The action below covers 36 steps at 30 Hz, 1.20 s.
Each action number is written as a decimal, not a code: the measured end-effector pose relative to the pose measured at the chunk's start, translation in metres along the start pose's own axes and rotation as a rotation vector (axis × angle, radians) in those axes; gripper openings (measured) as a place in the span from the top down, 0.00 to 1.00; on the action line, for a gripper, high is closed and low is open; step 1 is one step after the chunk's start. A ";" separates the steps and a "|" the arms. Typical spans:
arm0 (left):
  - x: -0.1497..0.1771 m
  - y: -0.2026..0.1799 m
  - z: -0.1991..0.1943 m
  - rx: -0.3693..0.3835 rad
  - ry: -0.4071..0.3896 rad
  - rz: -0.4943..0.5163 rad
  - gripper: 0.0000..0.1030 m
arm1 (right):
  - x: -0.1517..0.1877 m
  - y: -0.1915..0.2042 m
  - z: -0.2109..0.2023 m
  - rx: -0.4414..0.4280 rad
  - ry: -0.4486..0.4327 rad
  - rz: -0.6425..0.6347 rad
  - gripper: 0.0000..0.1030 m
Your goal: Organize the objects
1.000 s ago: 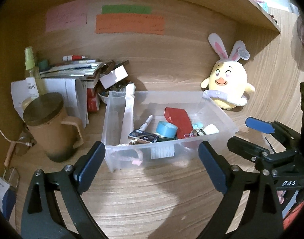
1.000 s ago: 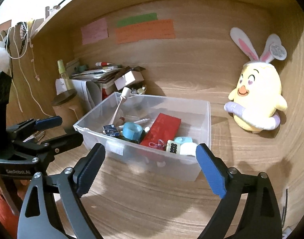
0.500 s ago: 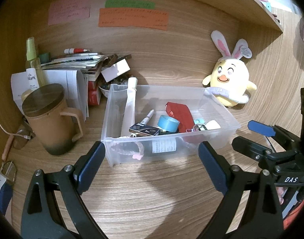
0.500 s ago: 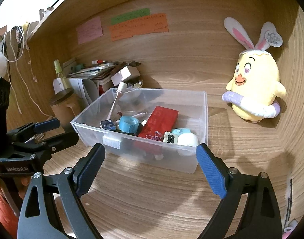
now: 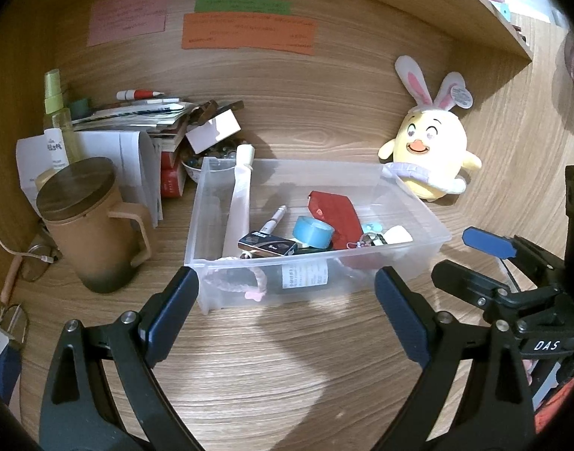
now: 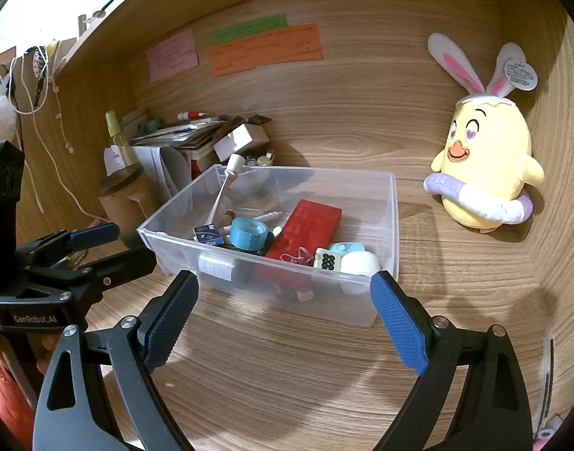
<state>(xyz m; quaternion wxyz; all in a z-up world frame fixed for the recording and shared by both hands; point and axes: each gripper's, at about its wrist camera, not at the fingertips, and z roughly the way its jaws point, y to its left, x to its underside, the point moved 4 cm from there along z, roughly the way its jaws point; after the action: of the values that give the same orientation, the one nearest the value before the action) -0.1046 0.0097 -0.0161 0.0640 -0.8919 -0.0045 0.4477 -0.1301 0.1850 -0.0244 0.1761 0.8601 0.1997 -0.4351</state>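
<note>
A clear plastic bin (image 5: 418,221) (image 6: 394,225) sits on the wooden desk. It holds a red packet (image 5: 337,212) (image 6: 309,227), a blue tape roll (image 5: 312,230) (image 6: 248,231), a marker pen (image 5: 274,220), a small dark box (image 5: 268,245) (image 6: 208,233), a long white tube (image 5: 239,195) and small white items (image 6: 358,263). My left gripper (image 5: 287,308) stands open just short of the bin's near wall, nothing between its fingers. Open and empty too, my right gripper (image 6: 283,312) faces the bin's near corner; it also shows at the right of the left wrist view (image 5: 471,259).
A yellow plush chick with rabbit ears (image 5: 431,158) (image 6: 486,173) sits right of the bin. A brown lidded mug (image 5: 91,225) (image 6: 123,195) stands to the left, with a pile of papers and boxes (image 5: 144,120), a spray bottle (image 5: 56,112) and glasses (image 5: 35,263). A shelf overhangs.
Both views have drifted slightly: the bin sits a little lower and nearer in the left wrist view. Both grippers stay open and nothing has been touched.
</note>
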 end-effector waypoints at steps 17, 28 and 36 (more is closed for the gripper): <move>-0.002 0.001 -0.002 -0.014 -0.019 0.003 0.07 | -0.001 0.003 0.000 -0.002 -0.003 -0.008 0.11; -0.002 0.001 -0.001 -0.017 -0.014 0.017 0.07 | -0.001 0.004 0.000 -0.005 -0.001 -0.008 0.11; 0.000 -0.001 0.000 0.009 -0.004 0.016 0.07 | -0.001 0.004 -0.001 -0.002 -0.001 -0.008 0.11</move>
<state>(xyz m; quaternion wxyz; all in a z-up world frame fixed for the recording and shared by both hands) -0.1045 0.0110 -0.0157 0.0642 -0.8907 0.0045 0.4500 -0.1283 0.1821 -0.0222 0.1753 0.8589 0.2032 -0.4362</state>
